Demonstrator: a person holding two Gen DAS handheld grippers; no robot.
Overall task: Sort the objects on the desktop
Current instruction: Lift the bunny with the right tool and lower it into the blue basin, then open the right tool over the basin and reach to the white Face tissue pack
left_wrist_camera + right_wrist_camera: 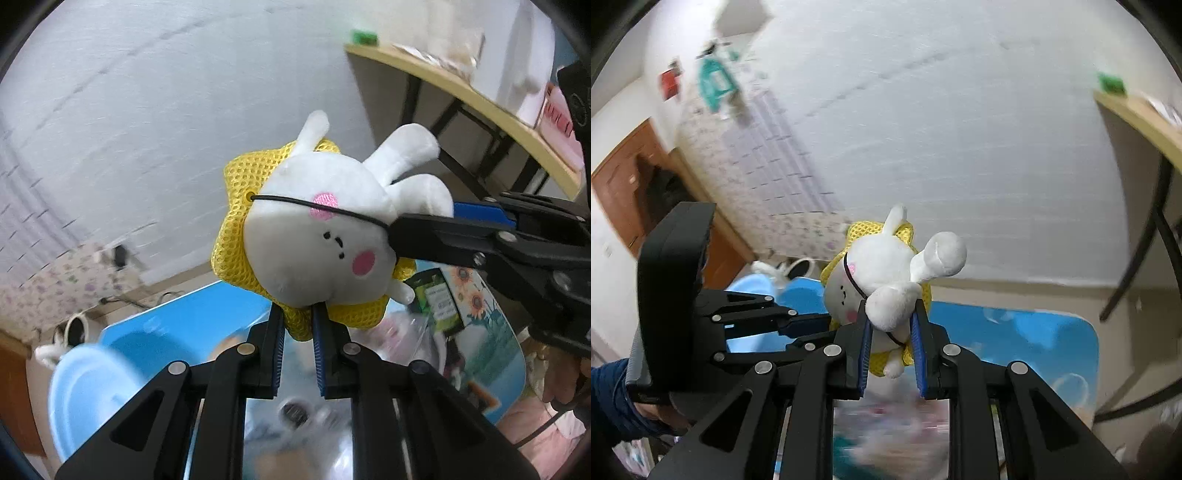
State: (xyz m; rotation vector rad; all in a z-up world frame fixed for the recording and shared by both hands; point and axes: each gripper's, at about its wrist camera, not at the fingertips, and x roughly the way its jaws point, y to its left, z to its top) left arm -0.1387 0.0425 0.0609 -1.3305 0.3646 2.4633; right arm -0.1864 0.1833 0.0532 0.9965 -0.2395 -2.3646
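Here, in the left wrist view, your left gripper [297,314] was clamped on the lower edge of the plush rabbit [325,236], its blue pads pinching the yellow mesh collar [236,236] and the base of the round white head. The toy hung in the air above the blue tray [177,325], clear of the cluttered desktop below. Your right gripper [424,229] came in from the right and closed on the toy at the ear side, where the black elastic cord [295,201] ran under its tip. The long axis ran from the head at lower left to the ears at upper right, with the face turned toward the lens. In the right wrist view, your right gripper [890,325] was closed on one white ear of the plush rabbit [871,280], while the left gripper [820,326] held it from the left. The other ear pointed up and to the right. You were best served by keeping one firm grip before releasing the other, since soft plush and a loose cord probably slip or snag. You should have released over the chosen bin only when the toy hung free of both pads.
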